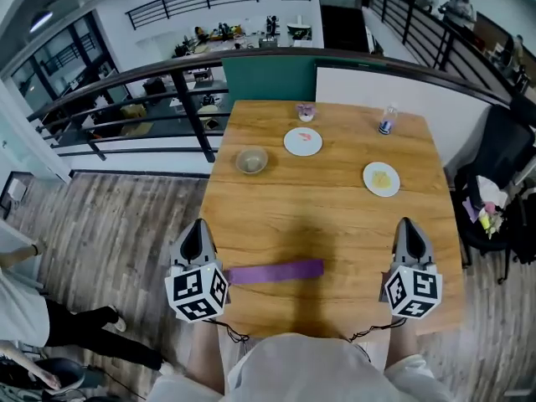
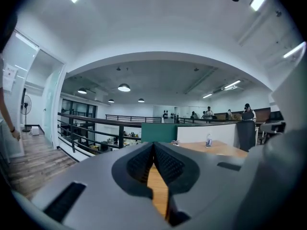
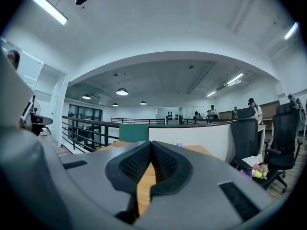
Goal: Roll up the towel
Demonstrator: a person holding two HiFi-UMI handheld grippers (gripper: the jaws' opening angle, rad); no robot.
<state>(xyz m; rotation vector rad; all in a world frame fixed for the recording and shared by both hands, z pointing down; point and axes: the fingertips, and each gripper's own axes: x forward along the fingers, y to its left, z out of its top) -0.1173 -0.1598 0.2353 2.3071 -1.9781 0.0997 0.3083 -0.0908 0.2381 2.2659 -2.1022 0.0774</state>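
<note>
In the head view a purple towel [image 1: 275,272], rolled into a long thin bar, lies on the wooden table [image 1: 327,199] near its front edge. My left gripper [image 1: 199,224] hovers just left of the roll's left end, shut and empty. My right gripper [image 1: 407,223] hangs well to the right of the roll, also shut with nothing in it. Both point level across the table. In the left gripper view the left gripper [image 2: 154,145] has its pads meeting at the tips; in the right gripper view the right gripper [image 3: 151,144] looks the same. The towel is out of sight in both gripper views.
Farther back on the table stand a small bowl [image 1: 251,159], a white plate with pink bits [image 1: 302,141], a plate with yellow food [image 1: 381,178], a small cup [image 1: 306,111] and a bottle [image 1: 386,120]. A railing [image 1: 193,111] runs behind, a black chair [image 1: 502,174] stands at right.
</note>
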